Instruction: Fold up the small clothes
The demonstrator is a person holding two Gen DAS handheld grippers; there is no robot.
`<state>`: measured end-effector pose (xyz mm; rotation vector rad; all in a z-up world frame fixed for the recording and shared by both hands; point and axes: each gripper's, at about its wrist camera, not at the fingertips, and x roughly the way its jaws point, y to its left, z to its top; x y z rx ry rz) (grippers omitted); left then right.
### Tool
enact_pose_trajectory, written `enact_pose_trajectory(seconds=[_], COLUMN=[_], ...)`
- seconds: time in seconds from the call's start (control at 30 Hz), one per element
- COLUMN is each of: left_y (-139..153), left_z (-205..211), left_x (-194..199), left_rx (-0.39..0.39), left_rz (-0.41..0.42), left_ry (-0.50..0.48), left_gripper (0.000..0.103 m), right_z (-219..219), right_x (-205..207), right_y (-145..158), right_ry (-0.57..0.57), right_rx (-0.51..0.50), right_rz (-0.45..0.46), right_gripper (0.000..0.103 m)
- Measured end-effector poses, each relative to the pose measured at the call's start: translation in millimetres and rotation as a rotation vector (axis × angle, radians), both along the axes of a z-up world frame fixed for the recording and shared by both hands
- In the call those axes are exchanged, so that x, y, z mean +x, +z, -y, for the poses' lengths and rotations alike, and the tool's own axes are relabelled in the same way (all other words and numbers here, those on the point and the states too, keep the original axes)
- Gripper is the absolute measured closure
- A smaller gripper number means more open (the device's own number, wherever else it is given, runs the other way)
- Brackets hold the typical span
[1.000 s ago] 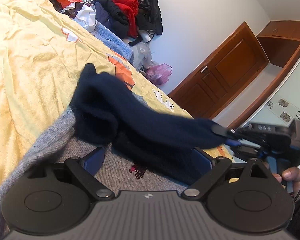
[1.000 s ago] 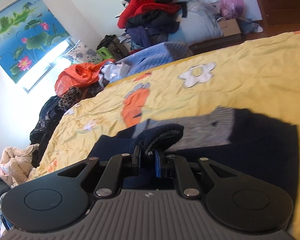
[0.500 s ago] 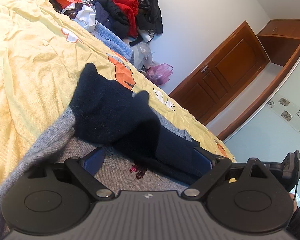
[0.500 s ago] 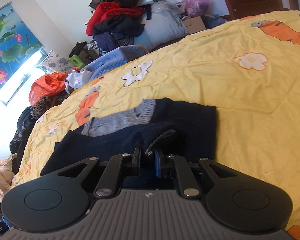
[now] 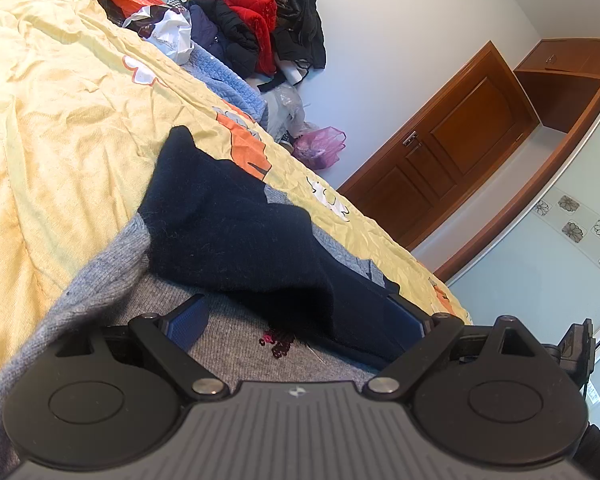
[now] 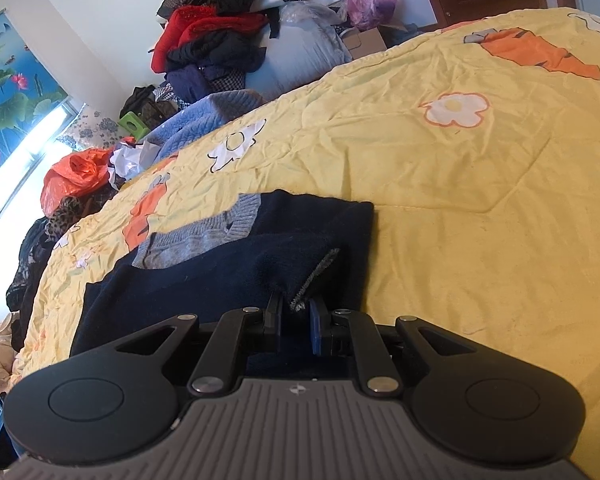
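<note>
1. The right claw [image 6: 296, 320] pinches a fold of the navy-and-grey sweater [image 6: 228, 272].
2. The left claw [image 5: 300, 320] stands wide over the sweater's grey part (pads apart).
3. The sweater lies on the yellow bedspread [image 6: 460, 200].
4. Beyond, piled clothes [image 5: 256, 28] line the wall.

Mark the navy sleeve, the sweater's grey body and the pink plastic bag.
navy sleeve [image 6: 300, 268], right wrist view, cuff end by the pads
grey body [image 5: 236, 344], left wrist view, knit between the fingers
pink plastic bag [image 5: 320, 148], left wrist view, middle
</note>
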<state>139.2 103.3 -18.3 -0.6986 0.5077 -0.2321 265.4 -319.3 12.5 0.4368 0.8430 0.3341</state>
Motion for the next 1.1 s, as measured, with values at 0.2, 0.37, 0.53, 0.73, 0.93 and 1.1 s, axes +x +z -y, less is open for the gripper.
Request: enact_pose_trajectory(seconds=[0.2,0.37,0.53,0.73,0.93,1.1], left_y=[0,0,0,0,22,59], left_z=[0,0,0,0,20,50], left_x=[0,0,0,0,-18,-28], left_rx=[0.001,0.001,0.001,0.005,0.221,0.387], left_rz=[0.000,0.000,-0.001,-0.002,-0.015,0.174], left_ry=[0.000,0.000,0.000,0.000,0.025,0.005], left_gripper=[0.008,0.008,0.008,0.008,0.008,0.008], right_z=[9,10,11,8,7,-24], right_x=[-5,-6,-6,-9,-37,-65], right_y=[-9,-13,-14,-18,2,24], right_ry=[-0.011,-0.009,-0.011,-0.021,-0.153,-0.091], right_rx=[-0.009,-0.010,-0.008,-0.046,-0.071,-0.154], right_rz=[-0.014,-0.011,-0.012,0.019,0.123,0.309], right_gripper=[0.082,0.082,0.083,0.086,0.062,0.041])
